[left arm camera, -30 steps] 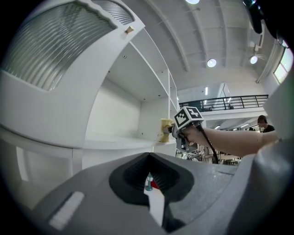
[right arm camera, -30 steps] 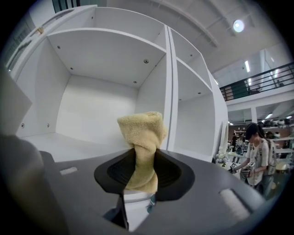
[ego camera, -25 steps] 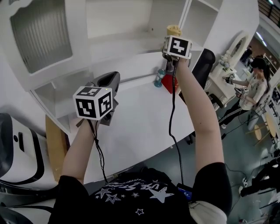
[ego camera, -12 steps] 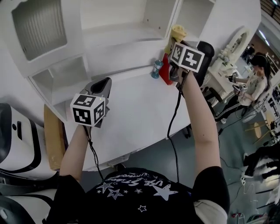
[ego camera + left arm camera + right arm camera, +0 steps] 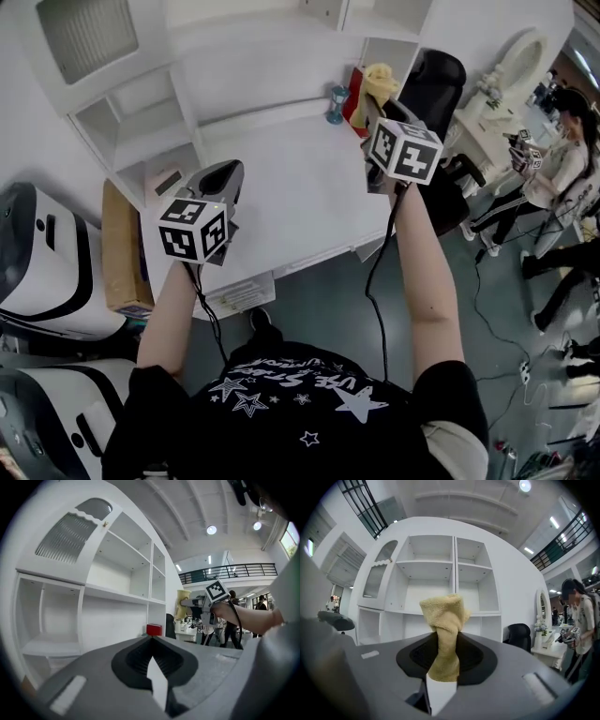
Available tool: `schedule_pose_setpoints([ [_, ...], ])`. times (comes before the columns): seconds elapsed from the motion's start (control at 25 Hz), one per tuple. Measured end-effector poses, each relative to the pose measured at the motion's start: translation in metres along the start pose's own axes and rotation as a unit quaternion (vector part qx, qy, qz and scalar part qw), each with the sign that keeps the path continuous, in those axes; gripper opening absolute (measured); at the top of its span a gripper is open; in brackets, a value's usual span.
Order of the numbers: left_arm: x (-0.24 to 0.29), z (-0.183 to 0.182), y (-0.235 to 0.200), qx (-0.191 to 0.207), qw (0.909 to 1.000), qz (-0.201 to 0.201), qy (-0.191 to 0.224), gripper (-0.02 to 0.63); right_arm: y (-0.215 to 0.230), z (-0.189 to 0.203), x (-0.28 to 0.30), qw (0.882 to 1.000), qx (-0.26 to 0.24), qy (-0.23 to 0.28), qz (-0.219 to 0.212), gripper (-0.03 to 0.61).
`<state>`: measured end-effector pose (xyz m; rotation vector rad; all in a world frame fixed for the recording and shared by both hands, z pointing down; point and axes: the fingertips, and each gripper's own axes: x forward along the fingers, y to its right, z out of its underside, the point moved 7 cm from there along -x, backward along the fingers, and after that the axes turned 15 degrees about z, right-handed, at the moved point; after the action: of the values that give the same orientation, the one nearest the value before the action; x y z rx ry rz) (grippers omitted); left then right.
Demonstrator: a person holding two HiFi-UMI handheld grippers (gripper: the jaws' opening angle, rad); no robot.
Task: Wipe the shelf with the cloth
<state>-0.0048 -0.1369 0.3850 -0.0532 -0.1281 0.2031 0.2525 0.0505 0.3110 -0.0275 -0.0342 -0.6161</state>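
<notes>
A bunched yellow cloth [image 5: 443, 634] sticks up out of my right gripper [image 5: 440, 686], whose jaws are shut on it. In the head view that gripper [image 5: 378, 105] hovers over the desk's right end with the cloth [image 5: 381, 81] pointing at the white shelf unit [image 5: 272, 52]. The shelf unit [image 5: 454, 573] stands a stretch ahead, apart from the cloth. My left gripper [image 5: 223, 173] hangs over the desk's left part, jaws shut with nothing between them. The left gripper view also shows the cloth [image 5: 182, 604] off to the right.
A white desk top [image 5: 300, 202] lies under both grippers. A red box [image 5: 353, 89] and a small blue object [image 5: 336, 101] stand at its back right. A black chair [image 5: 436, 80], a cardboard box [image 5: 120, 248], white machines [image 5: 42, 272] and a person [image 5: 562, 159] surround it.
Both grippers have drawn back from the shelf toward the desk's front. The right one, still shut on the cloth, came down and away from the shelf board. The head view pulled back too.
</notes>
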Motion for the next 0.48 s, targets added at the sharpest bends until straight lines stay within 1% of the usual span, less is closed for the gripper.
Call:
schedule_pose_setpoints([
  [0.16, -0.018, 0.015, 0.042, -0.006, 0.9999, -0.011, -0.004, 0.002, 0.002, 0.027, -0.053, 1.0, -0.011, 0.004, -0.029, 0.133],
  [0.32, -0.033, 0.036, 0.081, -0.013, 0.9996, -0.019, -0.017, 0.002, 0.001, 0.056, -0.102, 0.998, -0.028, -0.001, -0.059, 0.133],
  [0.48, -0.045, 0.057, 0.111, -0.024, 0.9992, -0.022, -0.023, 0.0, 0.001, 0.087, -0.141, 0.996, -0.035, -0.012, -0.077, 0.132],
])
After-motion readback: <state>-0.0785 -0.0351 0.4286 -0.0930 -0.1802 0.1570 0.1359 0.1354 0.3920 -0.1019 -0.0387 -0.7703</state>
